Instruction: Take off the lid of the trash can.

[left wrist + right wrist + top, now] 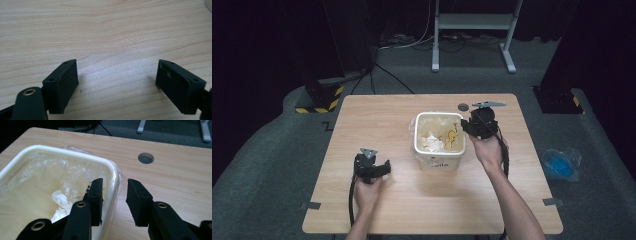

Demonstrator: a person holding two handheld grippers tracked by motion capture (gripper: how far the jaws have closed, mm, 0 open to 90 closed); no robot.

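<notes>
Bin: your cream-white, square plastic waste bin [439,145] stands near the middle of the light wooden table [377,125]; it is lined with a clear, crinkled plastic bag [62,170]; crumpled white paper [60,200] lies inside, beside a yellow scrap [453,136].

Right gripper: your black two-jaw right gripper [113,200] sits at the bin's right rim — one jaw over the inside, the other outside over the table; the rim and the bag's edge lie between the jaws; the jaws stand partly parted, and you cannot tell whether the pads press on the rim.

Left gripper: your black two-jaw left gripper [117,82] rests low over bare wood, left of the bin and well apart from it; its jaws stand wide and released, nothing between them.

Table fitting: a round grey cable hole [145,158] lies in the tabletop beyond the right gripper.

Floor: a blue crumpled bag [561,162] lies on the grey carpet — right of the table.
</notes>
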